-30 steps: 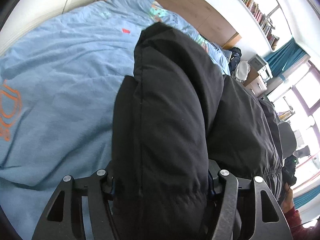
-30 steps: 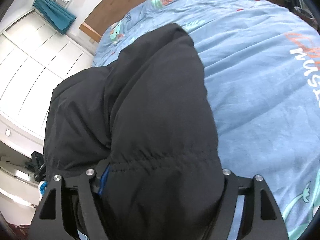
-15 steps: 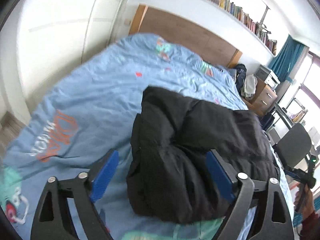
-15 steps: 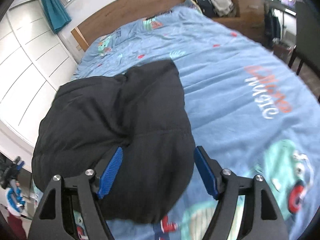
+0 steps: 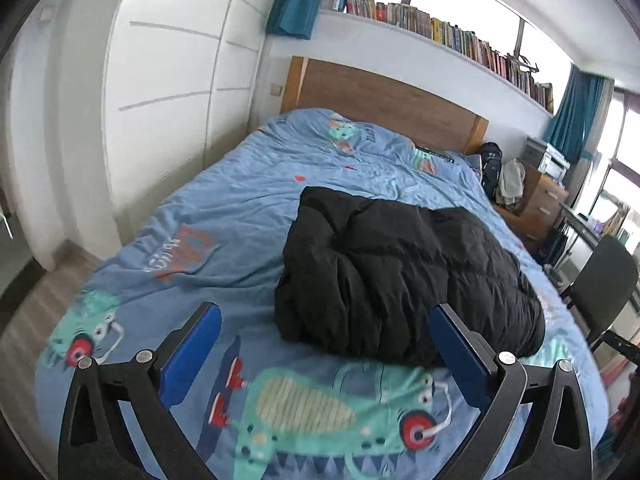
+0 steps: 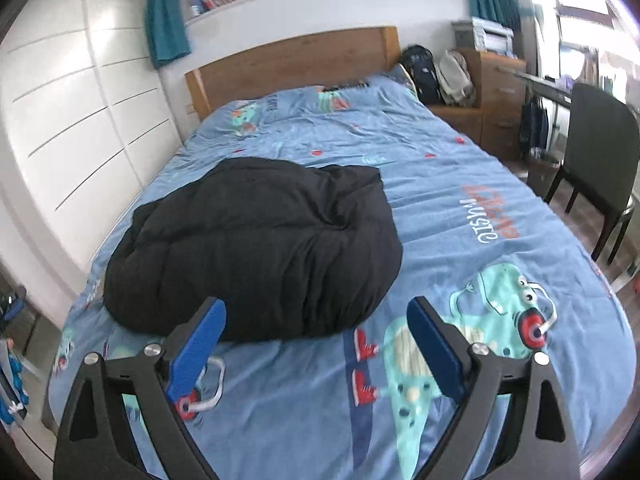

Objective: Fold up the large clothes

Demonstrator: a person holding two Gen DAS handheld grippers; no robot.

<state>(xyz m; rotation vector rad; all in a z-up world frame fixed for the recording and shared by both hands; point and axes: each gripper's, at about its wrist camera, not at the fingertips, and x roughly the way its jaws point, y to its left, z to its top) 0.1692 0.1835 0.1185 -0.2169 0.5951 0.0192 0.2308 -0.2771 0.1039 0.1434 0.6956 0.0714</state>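
**Fig. — Both grippers clear of the folded jacket on the bed**

Black puffer jacket [image 5: 404, 276] lies as a bulky folded bundle on the blue cartoon-print duvet [image 5: 240, 208], nearer the foot of the bed than the wooden headboard [image 5: 384, 100]. Left wrist view: left gripper [image 5: 325, 352] hovers above the bed w/ jaws spread wide and opening; nothing between the blue pads, jacket's near edge lies beyond the tips. Right wrist view: right gripper [image 6: 316, 344] likewise, jaws spread and opening, only duvet and the bundle's near edge seen through the gap, no contact.

Judgement: fold looks done or nearly so; bundle is rounded, not flat.

Risks from here:
- Spring-back. Padded fill is lofty; w/ no pressure on it the top layer may creep open, esp. at the raised far corner.
- Slip. Shell fabric looks slick; a nudge from either jaw on re-approach could slide layers apart.
- Snagging the duvet. If a further fold is tried, low jaws could pinch bedding along w/ the jacket, dragging both.
- Uneven grip. Bundle is thicker at one side, so a two-point lift may let the heavier part sag and undo the fold.

Chair [image 6: 600, 152] and desk stand well apart; no obstruction.
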